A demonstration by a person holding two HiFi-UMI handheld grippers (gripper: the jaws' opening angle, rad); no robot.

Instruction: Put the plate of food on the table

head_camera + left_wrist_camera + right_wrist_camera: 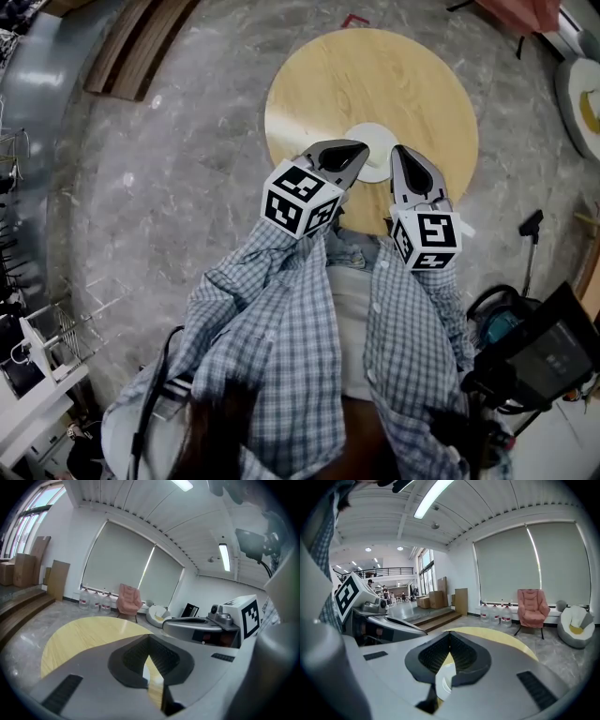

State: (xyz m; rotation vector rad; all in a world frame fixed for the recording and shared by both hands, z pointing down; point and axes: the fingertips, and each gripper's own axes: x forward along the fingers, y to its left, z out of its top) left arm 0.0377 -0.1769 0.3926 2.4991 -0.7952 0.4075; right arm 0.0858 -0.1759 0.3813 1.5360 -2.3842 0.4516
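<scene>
readable text: none | water bottles (495, 613) labels: too small to read

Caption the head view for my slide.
Left gripper and right gripper, jaws together, flank a white plate on a round wooden table.

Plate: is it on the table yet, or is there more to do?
Nearly there. Done: the plate is over the round table. In hand: the left gripper and right gripper each look closed on its rim, one on each side. Left: letting go. I can't tell whether it rests on the wood, and I see no food.
</scene>
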